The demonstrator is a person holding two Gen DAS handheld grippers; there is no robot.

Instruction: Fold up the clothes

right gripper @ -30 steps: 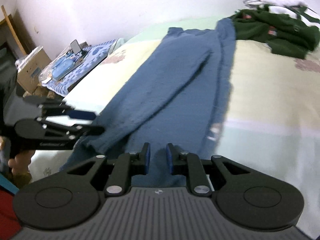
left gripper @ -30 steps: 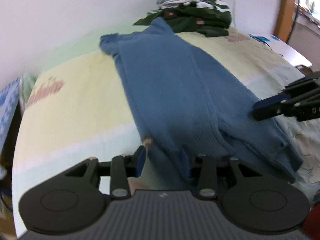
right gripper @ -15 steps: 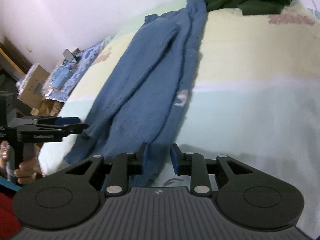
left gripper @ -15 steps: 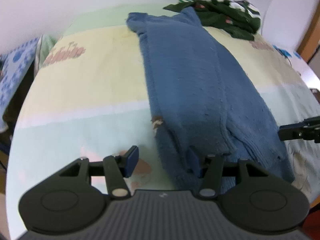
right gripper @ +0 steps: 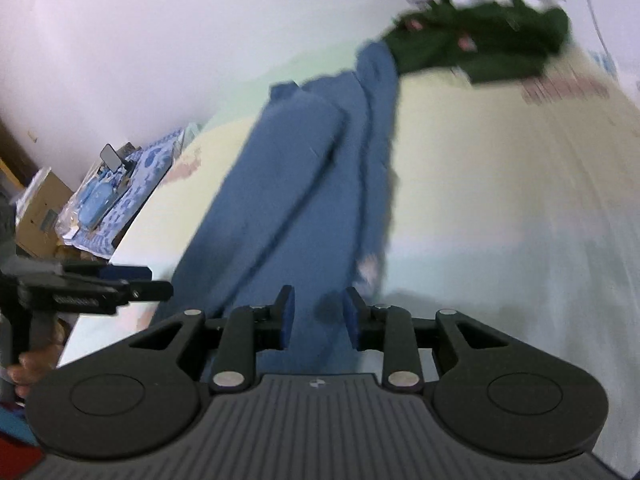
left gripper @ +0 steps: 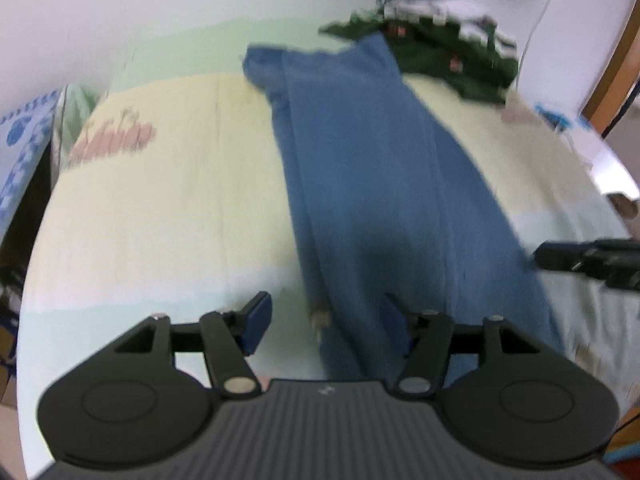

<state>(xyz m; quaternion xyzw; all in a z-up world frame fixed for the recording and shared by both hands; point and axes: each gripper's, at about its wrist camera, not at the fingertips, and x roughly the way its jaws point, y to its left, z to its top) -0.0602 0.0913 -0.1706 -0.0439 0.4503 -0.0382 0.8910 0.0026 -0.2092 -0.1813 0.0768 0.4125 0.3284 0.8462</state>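
Spreading wider than a second ago, left tongs (left gripper: pixel 326 326) opening over the near hem of the blue sweater (left gripper: pixel 384 168), pads clear of it. Right tongs (right gripper: pixel 318 316) parted slightly more, gripping nothing. Sweater lying lengthwise along the bed (left gripper: pixel 168 184), unmoved; green clothes (left gripper: pixel 452 60) piled beyond.

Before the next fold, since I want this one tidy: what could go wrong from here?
The blue sweater lies as a long narrow strip with side parts folded in, so a one-sided lift could spill them open. Its far end touches the green clothes pile and might drag it. The left gripper, fingers opening, sits at the strip's edge, so it may catch only an edge of fabric.
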